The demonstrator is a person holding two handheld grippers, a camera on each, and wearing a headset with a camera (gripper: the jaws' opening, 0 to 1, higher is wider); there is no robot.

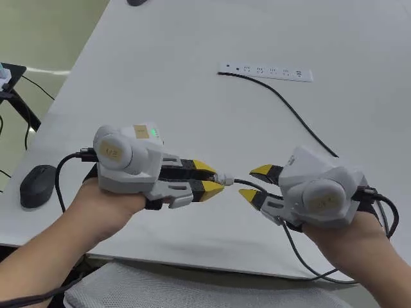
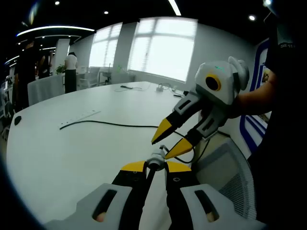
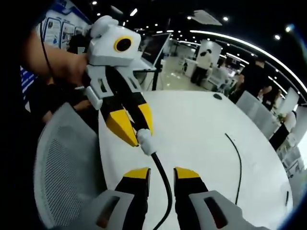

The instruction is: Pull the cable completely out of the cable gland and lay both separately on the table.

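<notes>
My left gripper (image 1: 218,178) is shut on the white cable gland (image 1: 225,179), held in the air above the near table edge. In the left gripper view the gland (image 2: 155,160) sits pinched between the yellow tips. A thin black cable (image 1: 244,183) comes out of the gland and runs between the jaws of my right gripper (image 1: 247,182), which is open and faces the left one. In the right gripper view the cable (image 3: 163,184) passes untouched down the gap of the right gripper (image 3: 162,173), and the gland (image 3: 145,140) shows beyond it.
A white power strip (image 1: 266,72) lies at the far side of the white table (image 1: 160,77), with its black cord (image 1: 302,122) running toward my right hand. A dark mouse (image 1: 37,185) rests at the left edge. A grey mesh chair (image 1: 160,289) is below the near edge.
</notes>
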